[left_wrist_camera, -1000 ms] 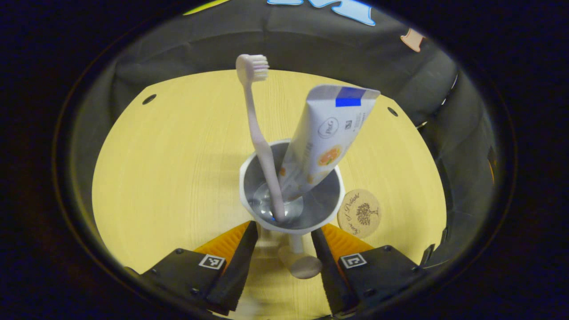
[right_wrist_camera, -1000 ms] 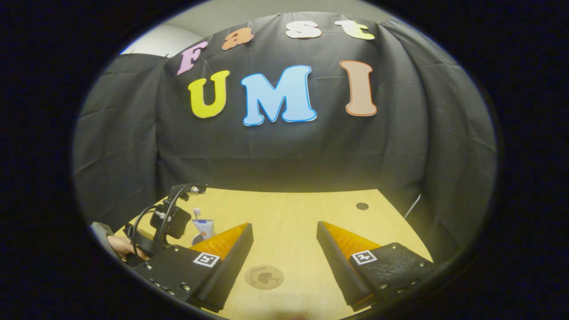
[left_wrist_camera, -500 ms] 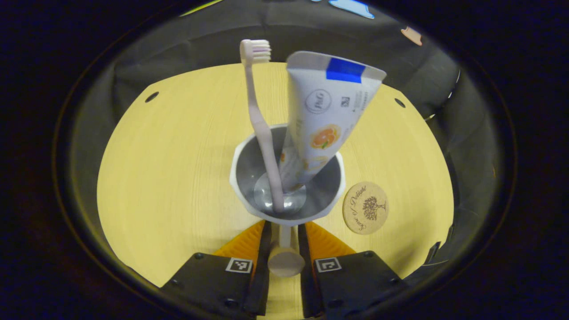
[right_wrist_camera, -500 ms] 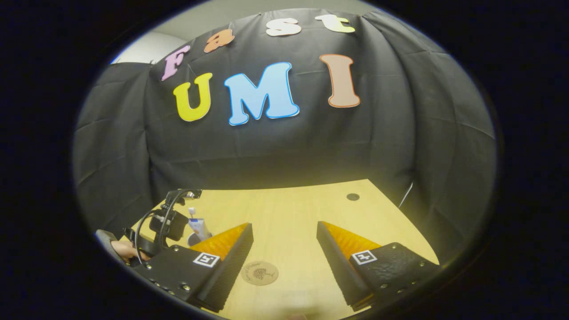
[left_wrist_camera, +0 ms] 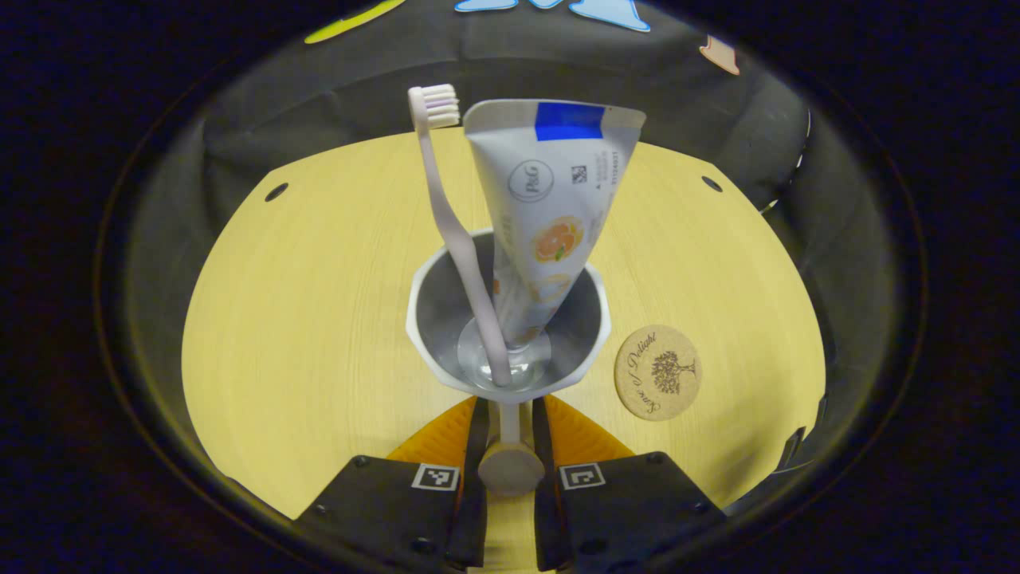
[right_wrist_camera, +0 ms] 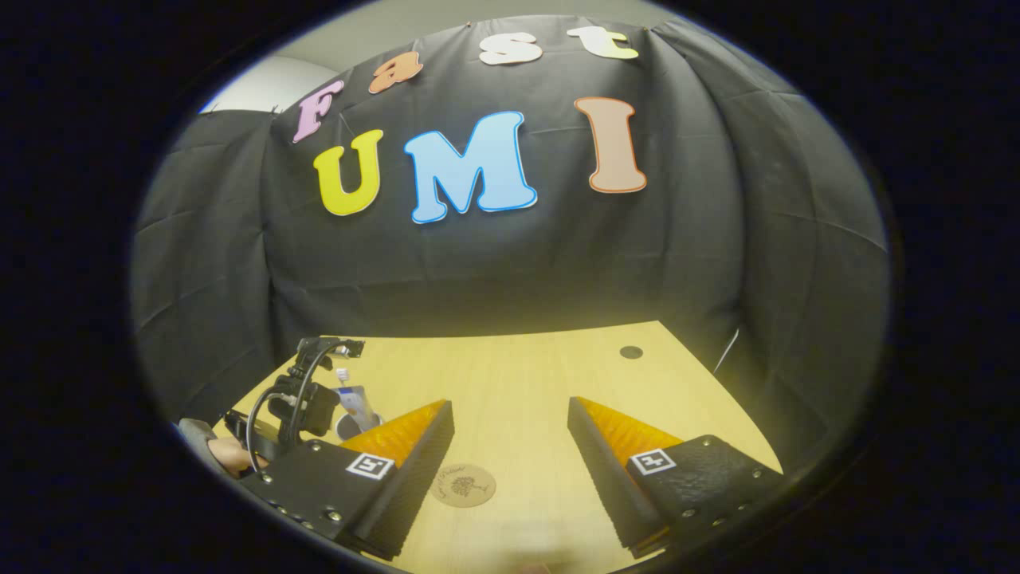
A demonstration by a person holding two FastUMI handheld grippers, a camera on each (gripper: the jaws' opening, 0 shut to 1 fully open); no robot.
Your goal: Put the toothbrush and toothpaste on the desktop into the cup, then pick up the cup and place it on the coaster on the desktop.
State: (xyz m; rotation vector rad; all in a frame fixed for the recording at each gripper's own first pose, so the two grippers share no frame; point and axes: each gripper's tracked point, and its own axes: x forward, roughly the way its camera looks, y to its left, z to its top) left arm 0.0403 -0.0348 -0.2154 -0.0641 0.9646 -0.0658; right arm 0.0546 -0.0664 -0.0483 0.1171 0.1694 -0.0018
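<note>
Since a second ago, the left gripper [left_wrist_camera: 508, 422] is clamping closed on the cup's handle [left_wrist_camera: 510, 454], keeping the cup [left_wrist_camera: 508, 319] just ahead, ready for lifting toward the coaster [left_wrist_camera: 657, 371] to its right, while the right gripper [right_wrist_camera: 510, 446] is hanging open and empty.

Toothbrush [left_wrist_camera: 446, 231], toothpaste [left_wrist_camera: 542, 215] upright in cup [left_wrist_camera: 424, 319]; coaster [left_wrist_camera: 657, 372] beside.

Left tool [left_wrist_camera: 508, 414] fingers nearly together; right tool [right_wrist_camera: 510, 434] fingers spread

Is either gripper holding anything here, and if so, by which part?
The left gripper clamps the white goblet-shaped cup by its thin stem. The right gripper is open, holding nothing.
</note>
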